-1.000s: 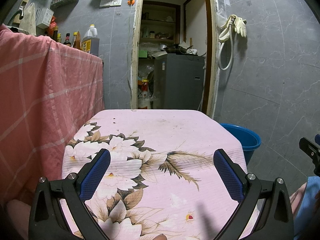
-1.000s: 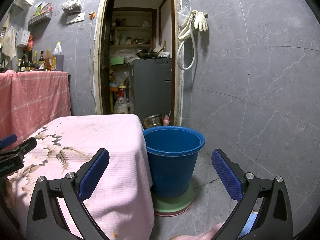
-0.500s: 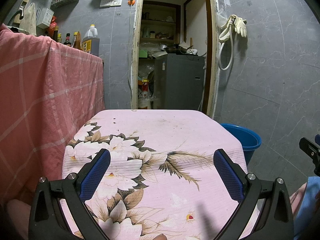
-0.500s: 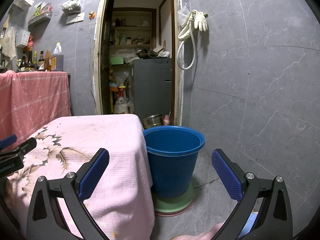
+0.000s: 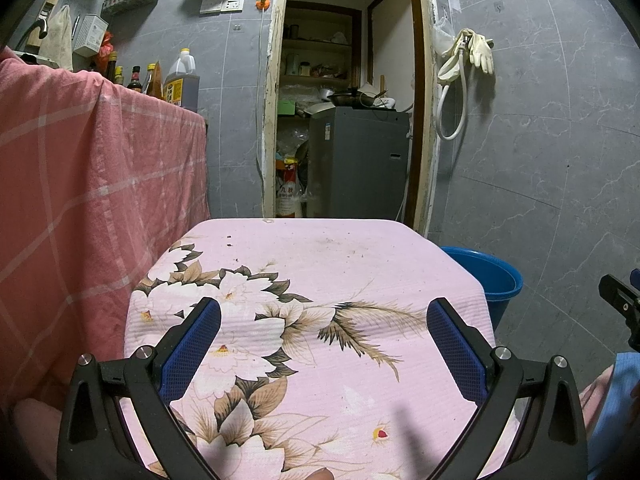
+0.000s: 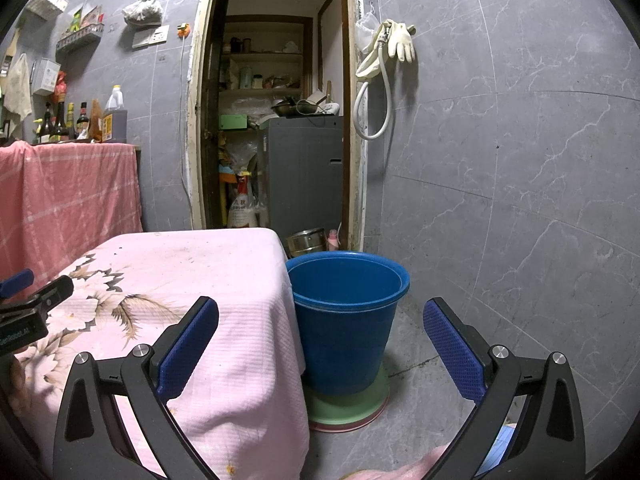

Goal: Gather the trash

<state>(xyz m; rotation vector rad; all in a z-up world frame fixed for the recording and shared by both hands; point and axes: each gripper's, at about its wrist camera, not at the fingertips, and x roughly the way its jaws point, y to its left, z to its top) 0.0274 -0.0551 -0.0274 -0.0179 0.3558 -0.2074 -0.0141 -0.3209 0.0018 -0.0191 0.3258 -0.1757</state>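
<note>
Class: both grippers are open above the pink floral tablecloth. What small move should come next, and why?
Probably ease the left gripper forward toward the small dark crumbs at the far end of the pink floral tablecloth: both grippers hold nothing, the right gripper faces the round blue plastic bucket, and no larger trash shows.

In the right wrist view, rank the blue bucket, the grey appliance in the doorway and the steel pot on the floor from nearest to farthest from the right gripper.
From the right gripper:
1. Blue bucket, straight ahead on the floor beside the table.
2. Steel pot, behind the bucket at the door sill.
3. Grey appliance, farther back inside the doorway.
</note>
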